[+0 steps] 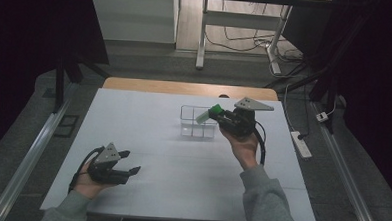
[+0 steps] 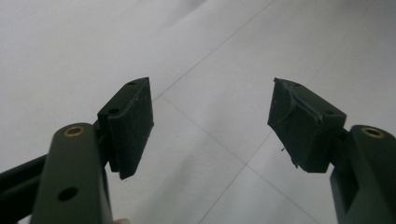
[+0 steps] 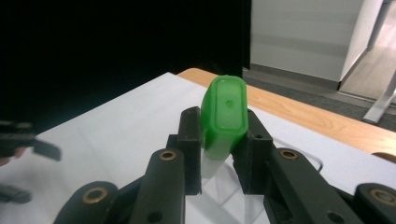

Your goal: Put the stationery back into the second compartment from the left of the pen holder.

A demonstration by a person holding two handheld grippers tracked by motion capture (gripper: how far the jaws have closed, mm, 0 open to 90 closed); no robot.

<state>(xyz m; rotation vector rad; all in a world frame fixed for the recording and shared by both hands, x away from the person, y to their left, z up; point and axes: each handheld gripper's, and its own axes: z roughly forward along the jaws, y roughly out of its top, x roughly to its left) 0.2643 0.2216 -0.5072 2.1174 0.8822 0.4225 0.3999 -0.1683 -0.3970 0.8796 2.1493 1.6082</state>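
My right gripper is shut on a small bottle with a green cap and a pale body, held tilted over a clear divided box at the table's middle back. In the right gripper view the green cap sits clamped between the two black jaws, and my right gripper hovers above the clear box. My left gripper rests low at the front left, open and holding nothing. In the left gripper view my left gripper has its jaws wide apart over the bare white table.
The white table top has a wooden strip along its far edge. A power strip and cables lie on the floor to the right. Desk legs stand beyond the table. Dark curtains flank both sides.
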